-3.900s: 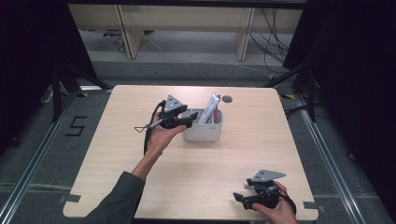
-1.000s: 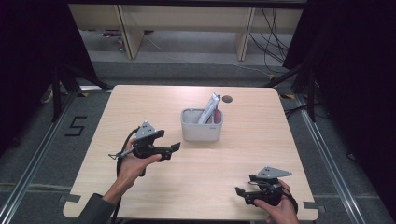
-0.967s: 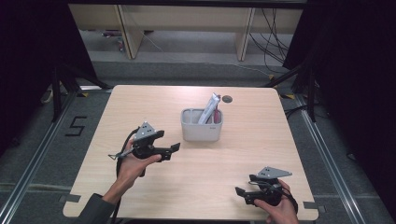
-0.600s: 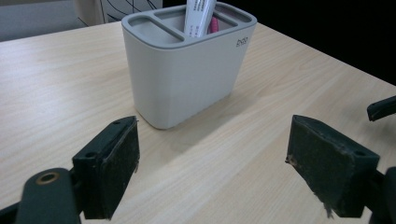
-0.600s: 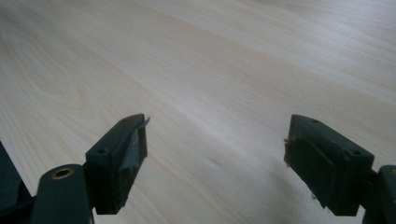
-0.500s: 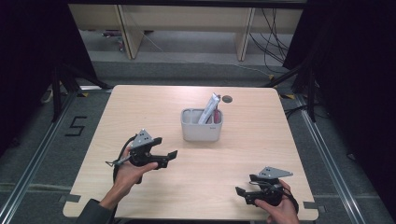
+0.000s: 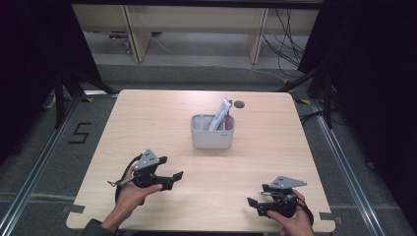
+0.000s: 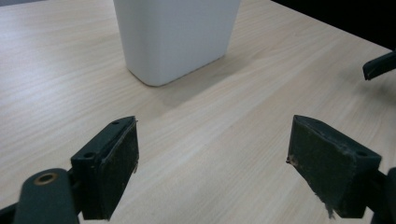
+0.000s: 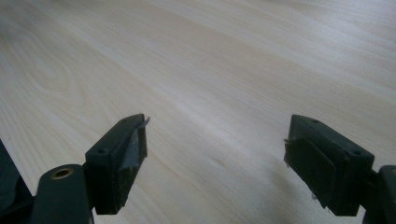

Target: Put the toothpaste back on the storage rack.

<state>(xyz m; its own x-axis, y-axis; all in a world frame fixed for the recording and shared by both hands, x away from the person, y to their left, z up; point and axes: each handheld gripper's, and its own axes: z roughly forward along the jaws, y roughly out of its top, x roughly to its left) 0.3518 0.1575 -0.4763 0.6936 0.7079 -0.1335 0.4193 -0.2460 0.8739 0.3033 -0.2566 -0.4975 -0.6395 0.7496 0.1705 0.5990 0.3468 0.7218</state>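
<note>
Right hand-held gripper (image 7: 256,205): sat nearest, low at the near right edge of the surface (image 7: 162,118), jaws spread wide over bare wood and nothing between them.
Left hand-held gripper (image 7: 173,178): hovered just above the surface at the near left, jaws spread and empty — pointing roughly toward the middle and right.
Pads (image 8: 122,165): in the left gripper view the dark pads stood well apart, with the white bin's (image 8: 175,35) near corner ahead and a little left of the gap.
White bin (image 7: 212,132): stood upright near the middle of the surface, well apart from both grippers.
Tube (image 7: 220,114): a silver, pink-sided tube leaned inside the bin against its right side, top end poking above the rim.
Dark round spot (image 7: 239,104): lay on the surface just beyond the bin, apart from it.
Step in hand, as I judged it: the tube looked stowed and the hands idle, so the work seemed close to done.
Doing it well: keep both grippers low, apart from the bin and spread — a stray brush against the wall could tip it or shift the leaning tube.
</note>
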